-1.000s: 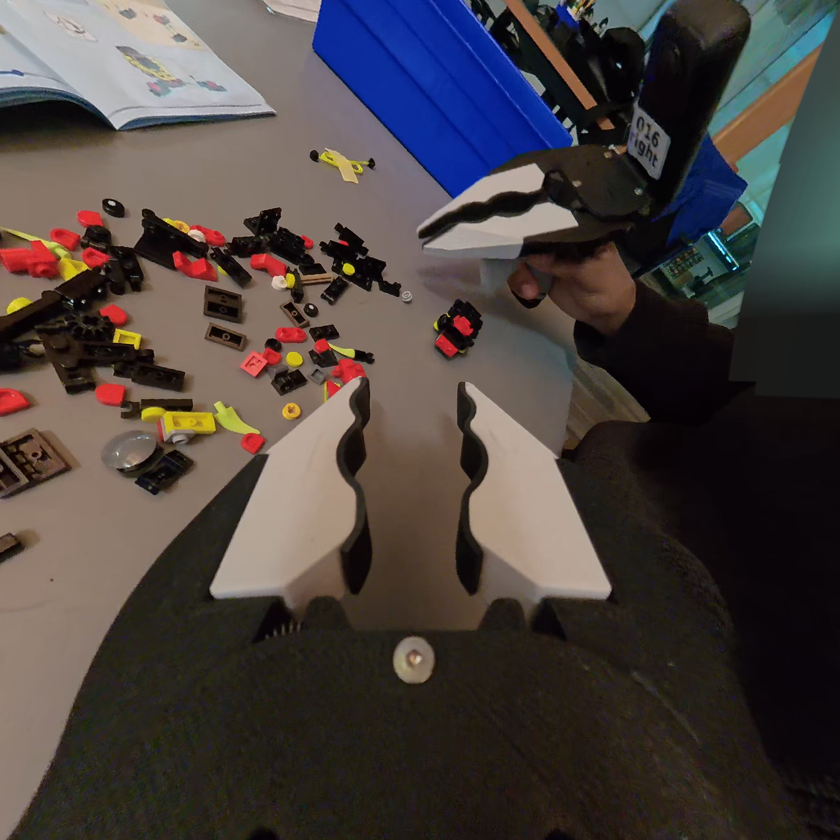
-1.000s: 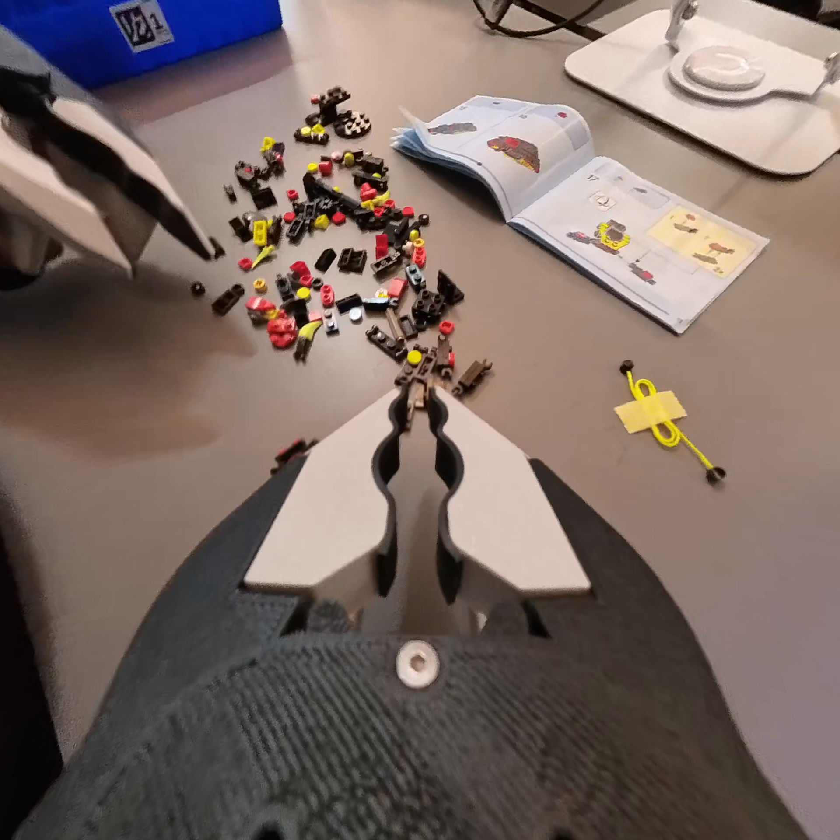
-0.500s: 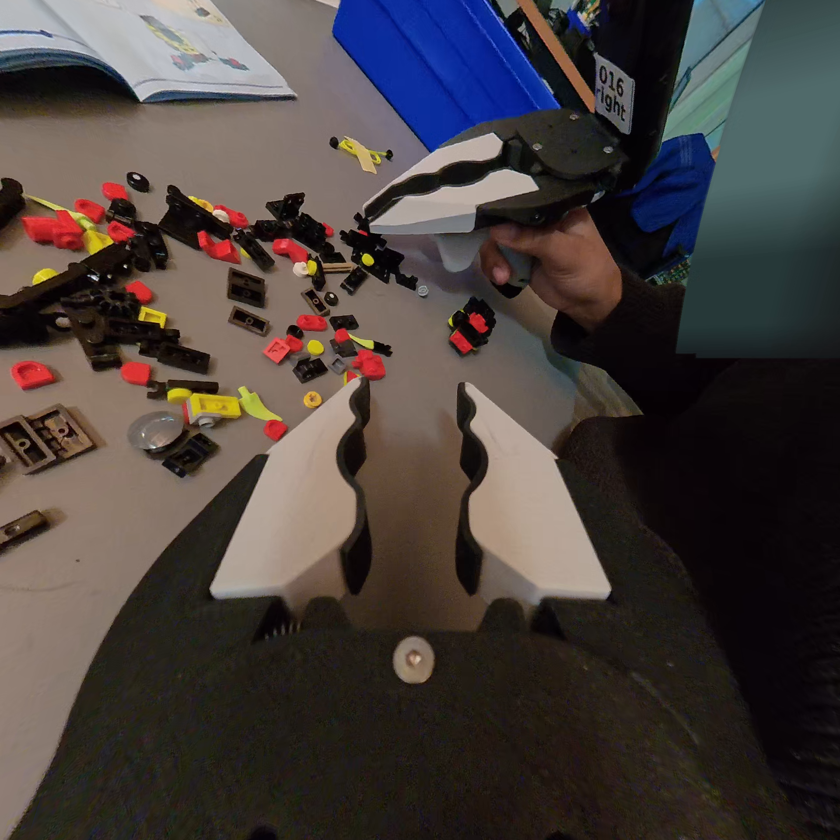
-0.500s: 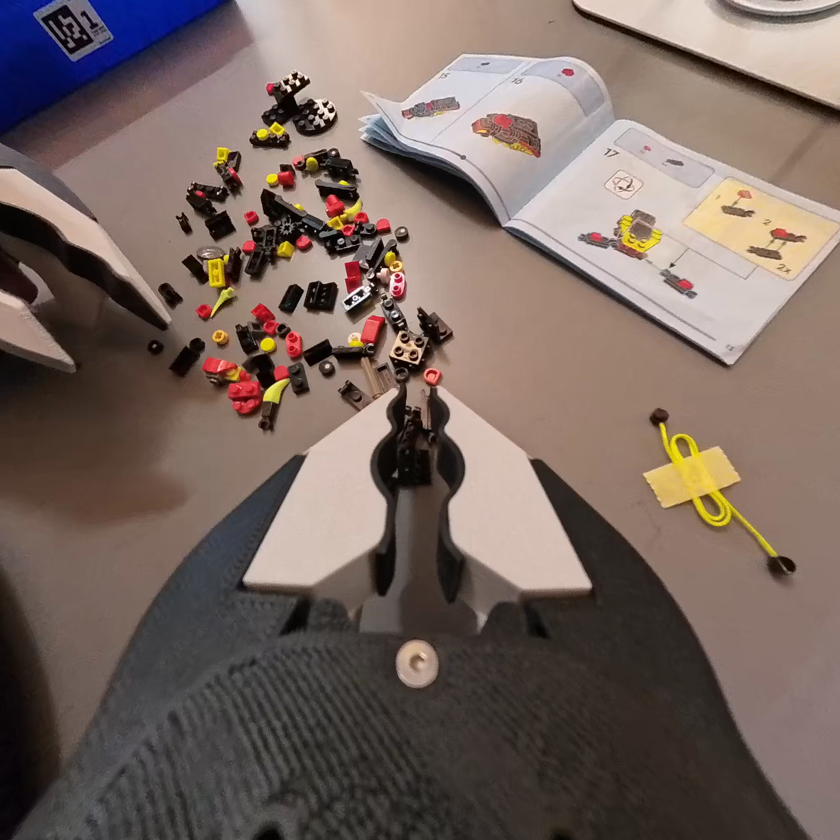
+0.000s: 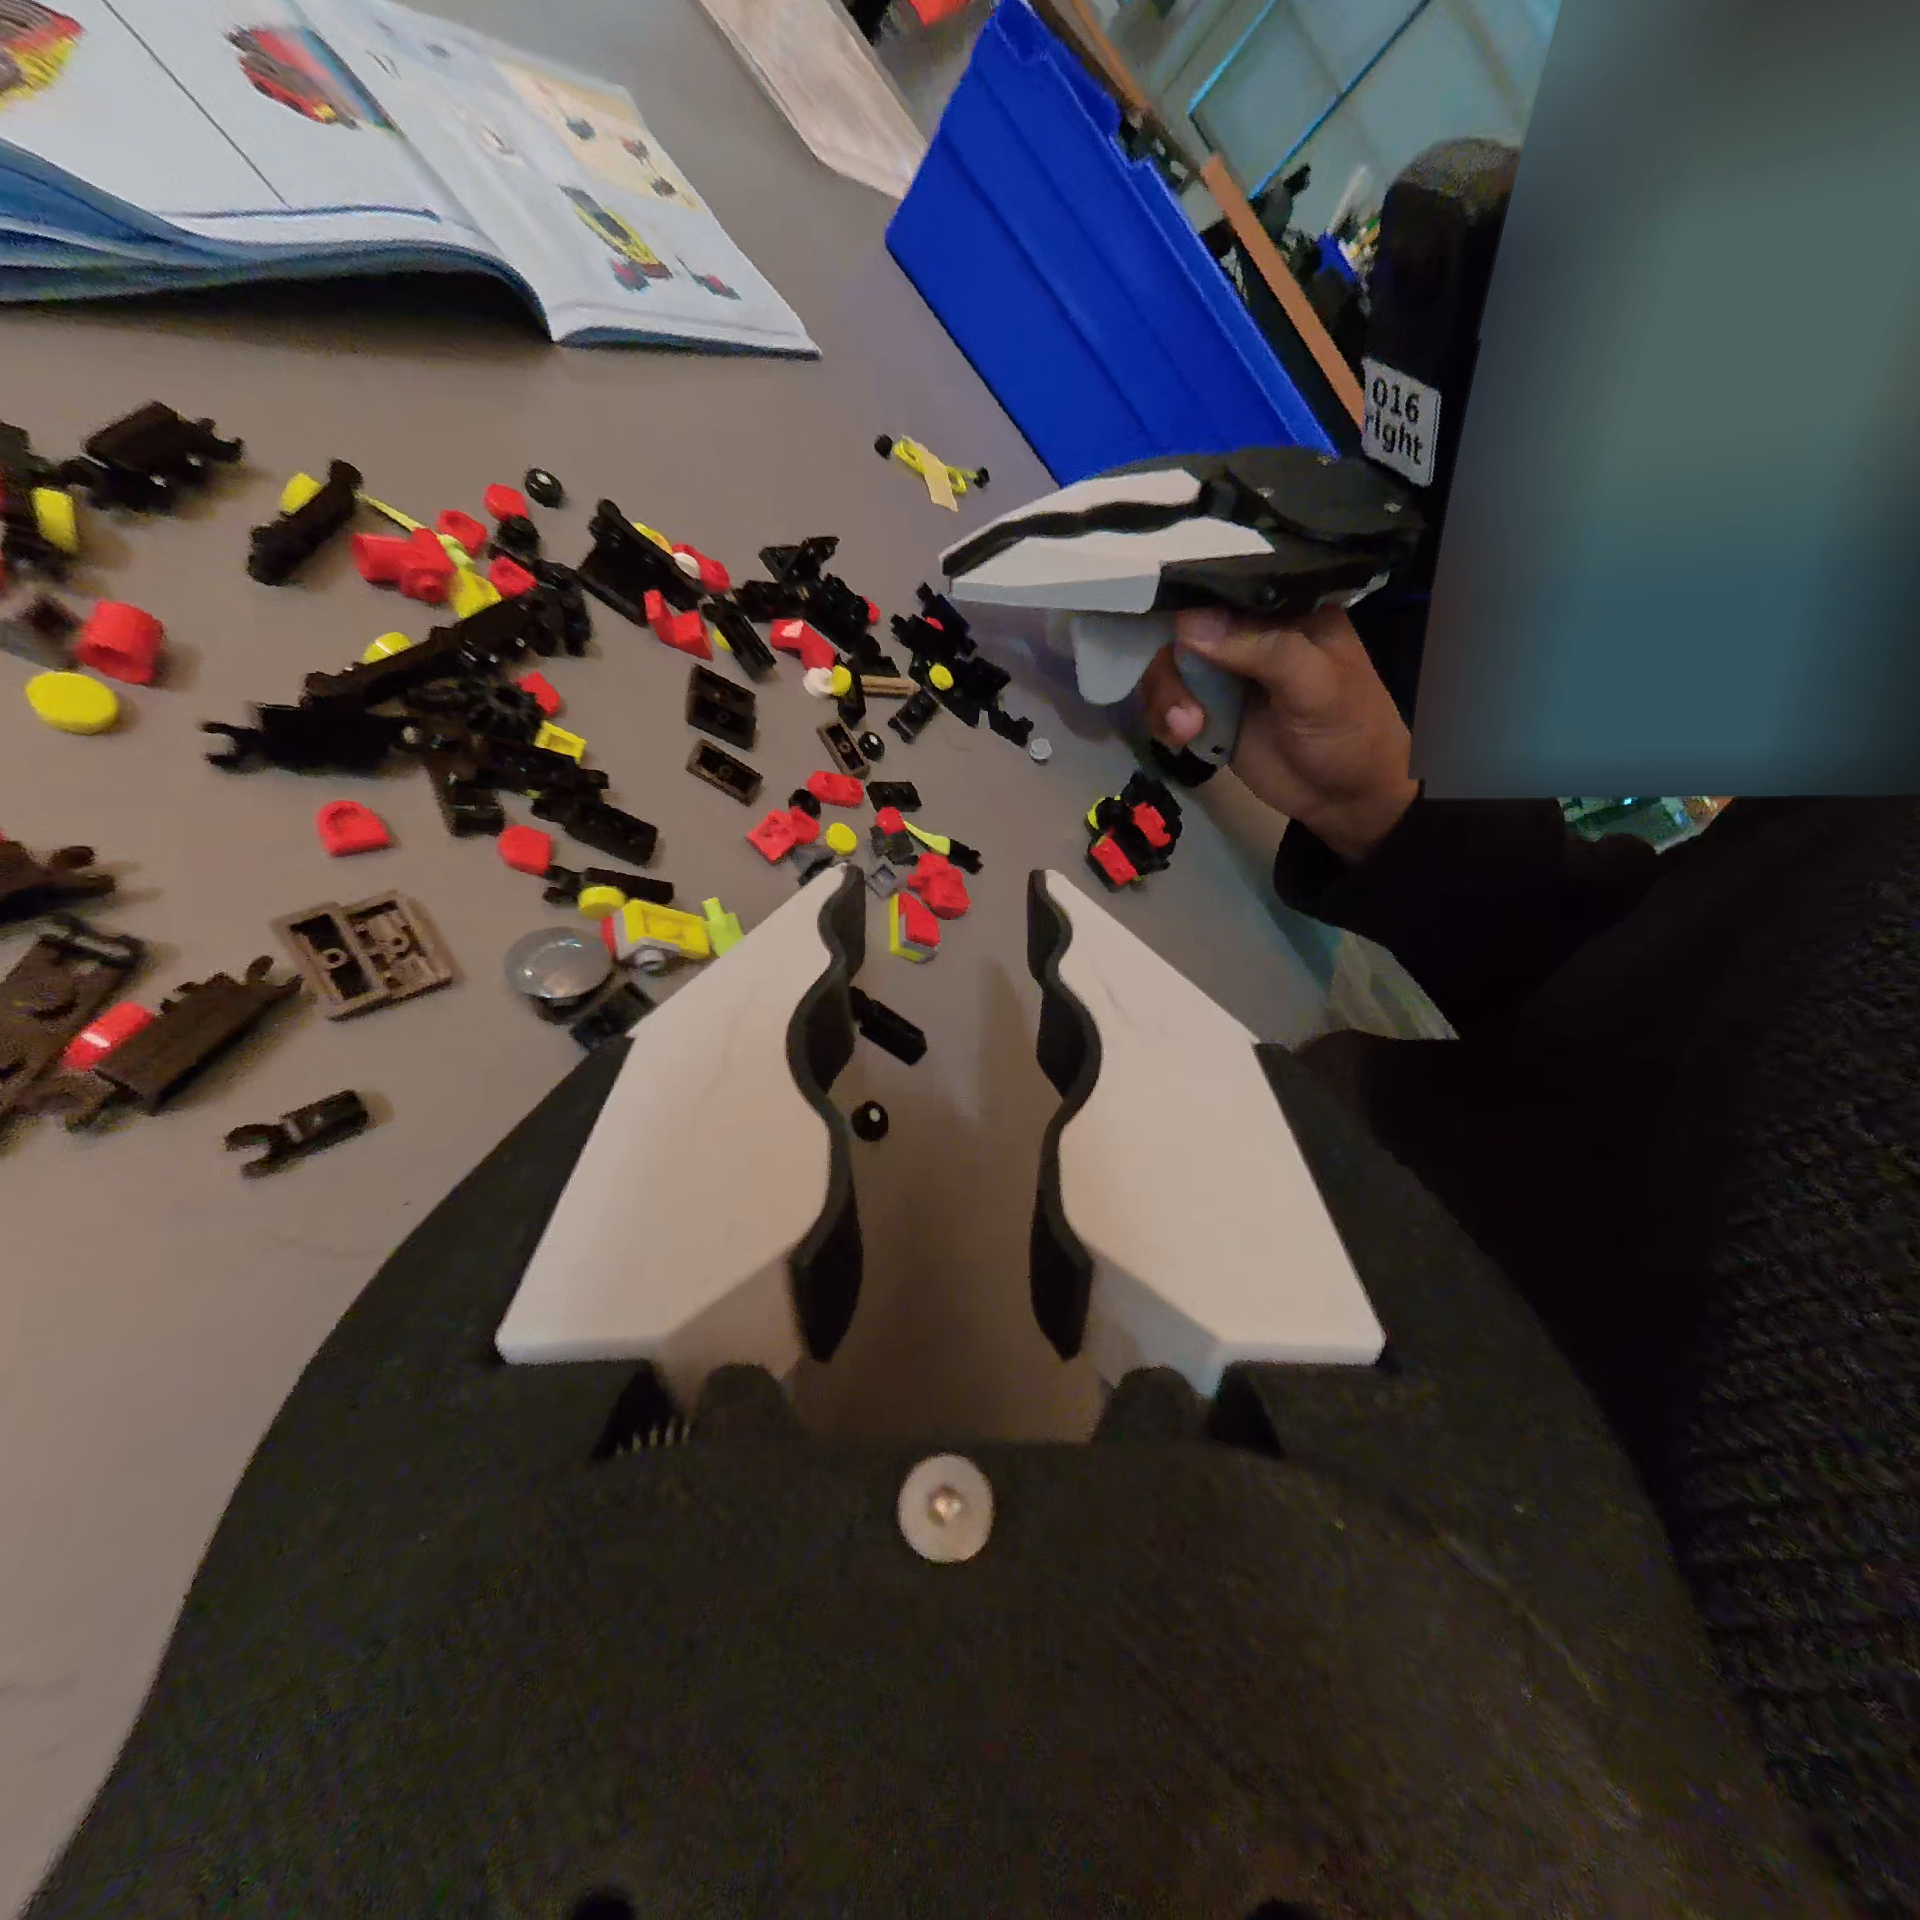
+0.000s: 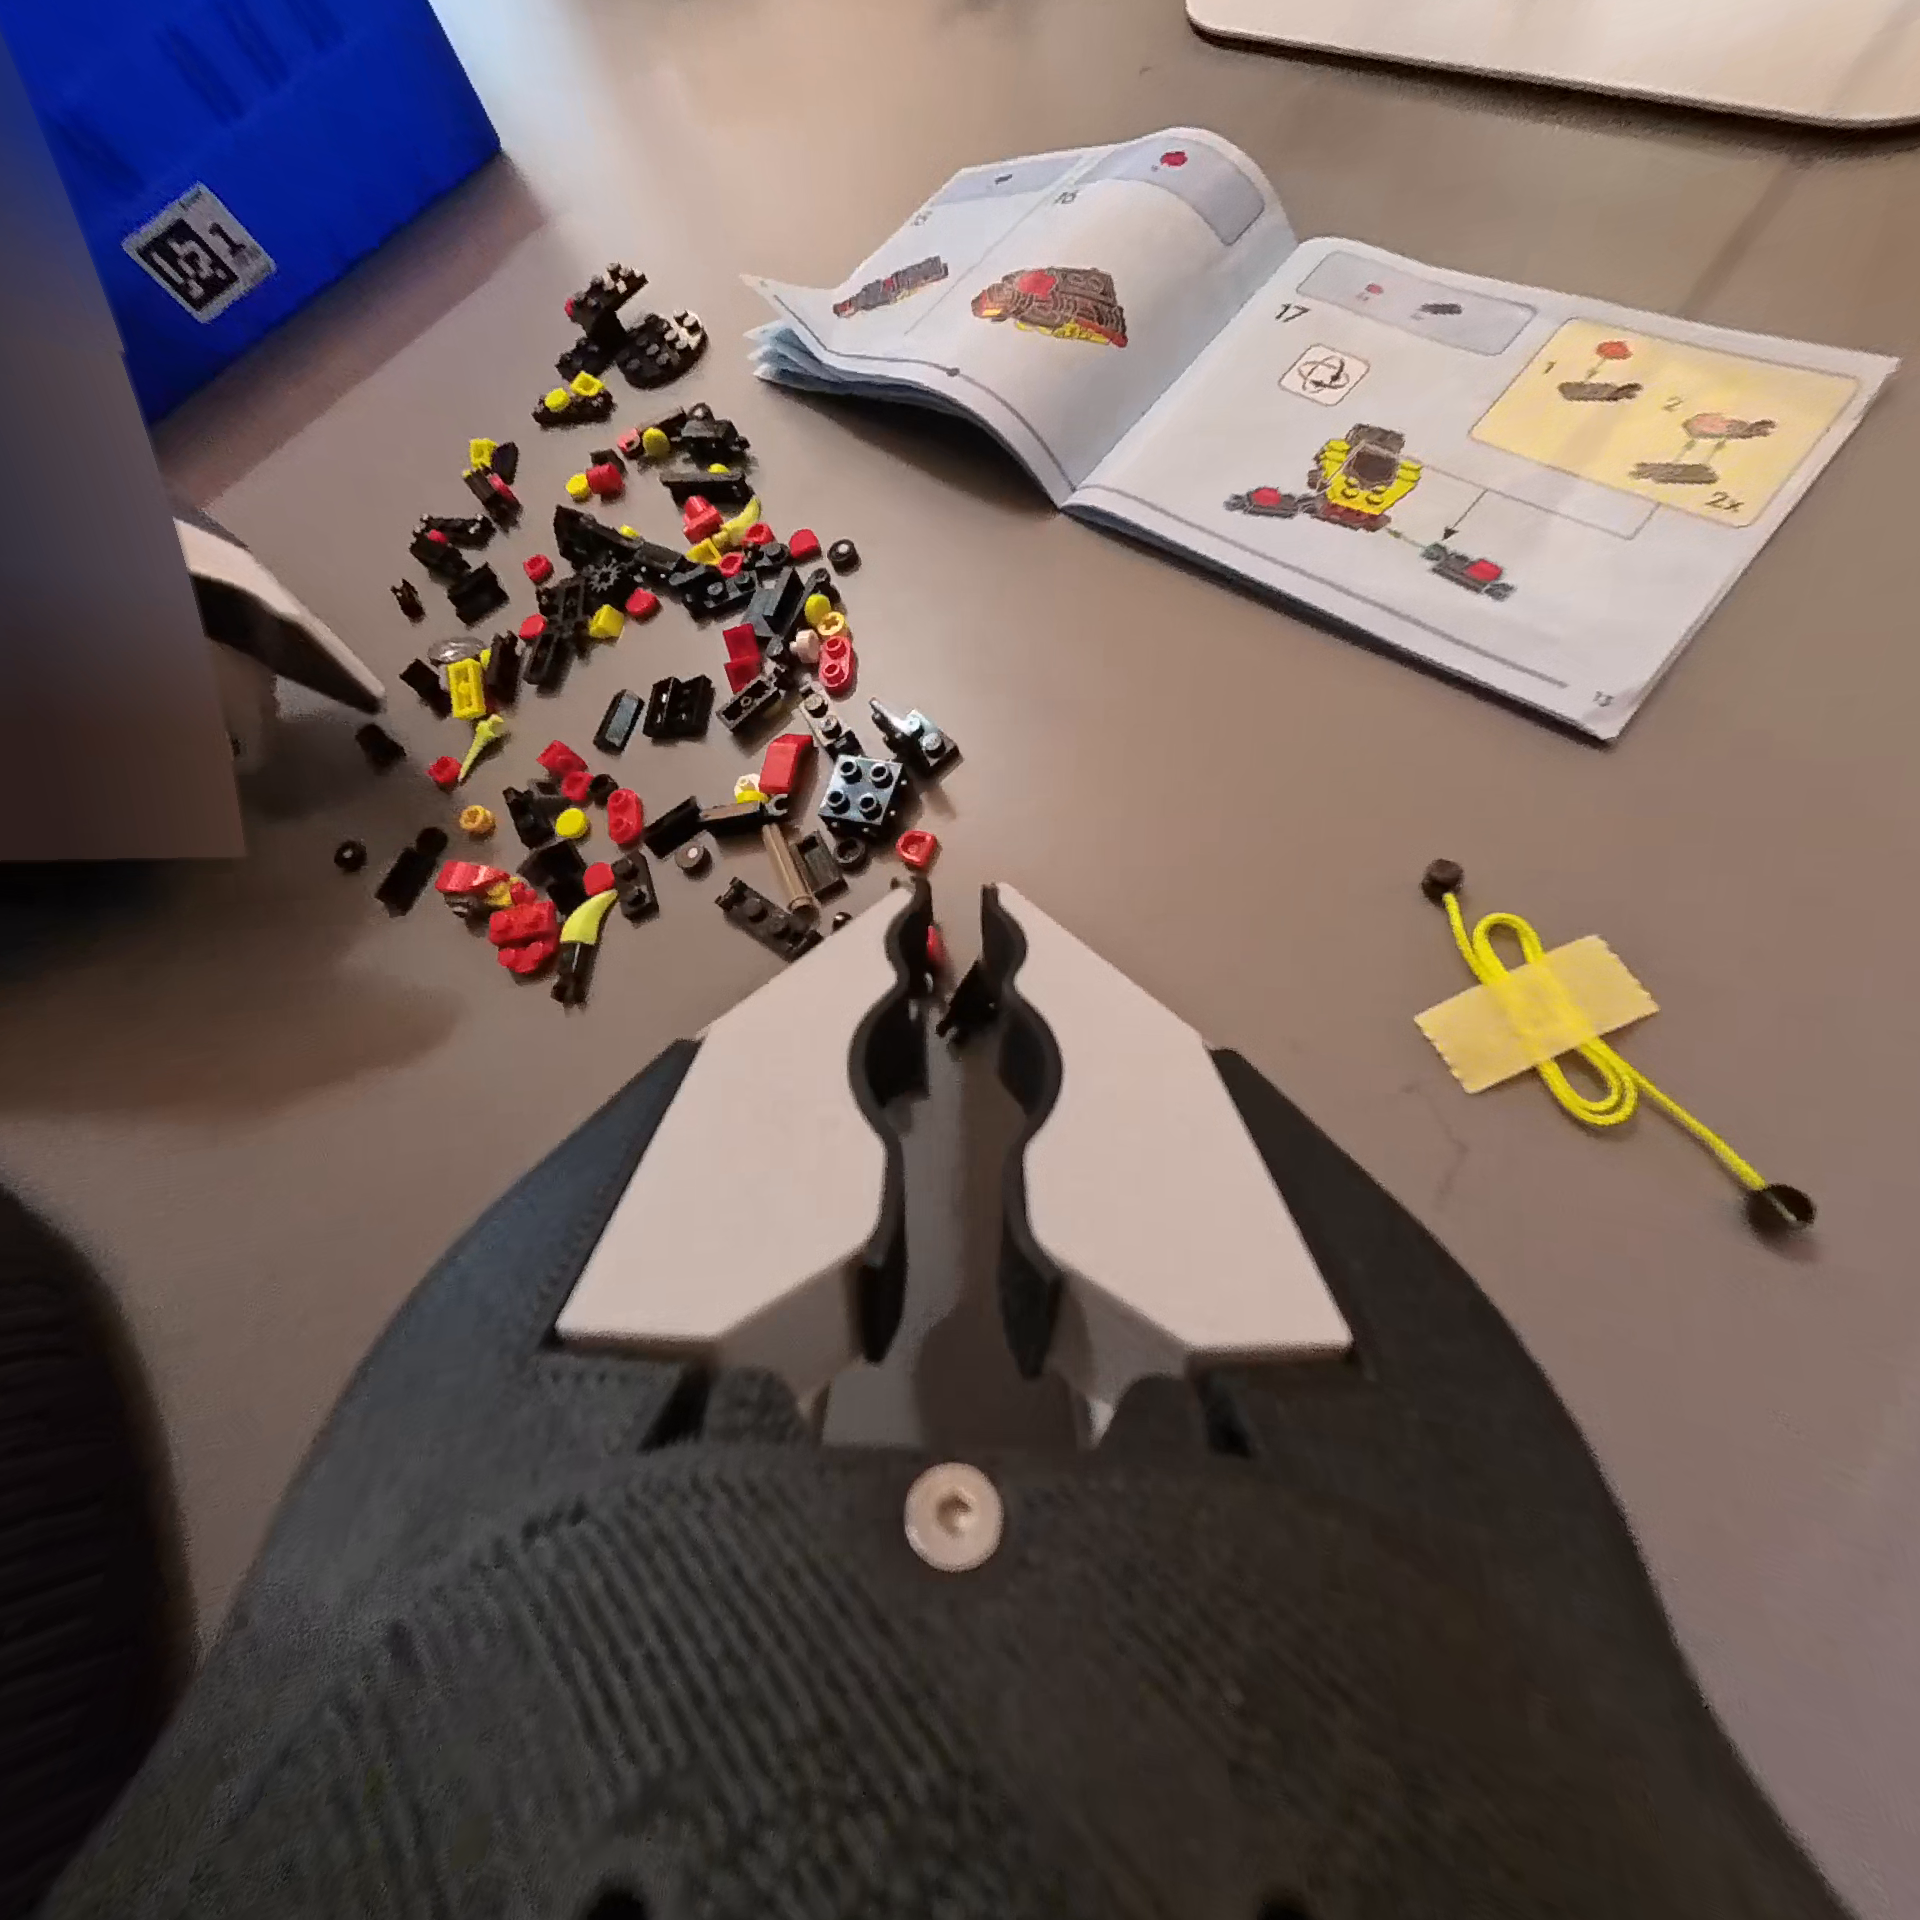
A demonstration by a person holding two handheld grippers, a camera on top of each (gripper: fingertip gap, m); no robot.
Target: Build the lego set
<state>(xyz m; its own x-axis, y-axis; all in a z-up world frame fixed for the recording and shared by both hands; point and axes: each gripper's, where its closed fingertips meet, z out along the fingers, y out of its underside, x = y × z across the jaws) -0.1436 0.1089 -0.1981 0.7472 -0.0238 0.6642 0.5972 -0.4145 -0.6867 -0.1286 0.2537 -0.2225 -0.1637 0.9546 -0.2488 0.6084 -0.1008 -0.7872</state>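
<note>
Many small black, red and yellow building pieces (image 6: pixel 644 675) lie scattered on a grey table (image 5: pixel 208 1351). My left gripper (image 5: pixel 943 888) is open above the near edge of the pile. On the table in its gap lie a red and yellow piece (image 5: pixel 912 927), a black bar (image 5: pixel 885 1023) and a black stud (image 5: pixel 868 1120), none of them touched. My right gripper (image 6: pixel 954 896) has its fingers nearly together. A small black piece (image 6: pixel 971 1003) shows in the narrow slot, against the right pad. The right gripper also shows in the left wrist view (image 5: pixel 951 569), above a small black and red assembly (image 5: pixel 1130 840).
An open instruction booklet (image 6: pixel 1351 436) lies beyond the pile. A blue bin (image 5: pixel 1081 291) stands at the table's far side. A yellow cord under a strip of tape (image 6: pixel 1538 1013) lies right of my right gripper. A white board (image 6: pixel 1558 62) is at the back.
My left gripper has moved forward over the near pieces and its jaws have narrowed a little. My right gripper has moved closer to the pile. The black piece now shows in its slot.
</note>
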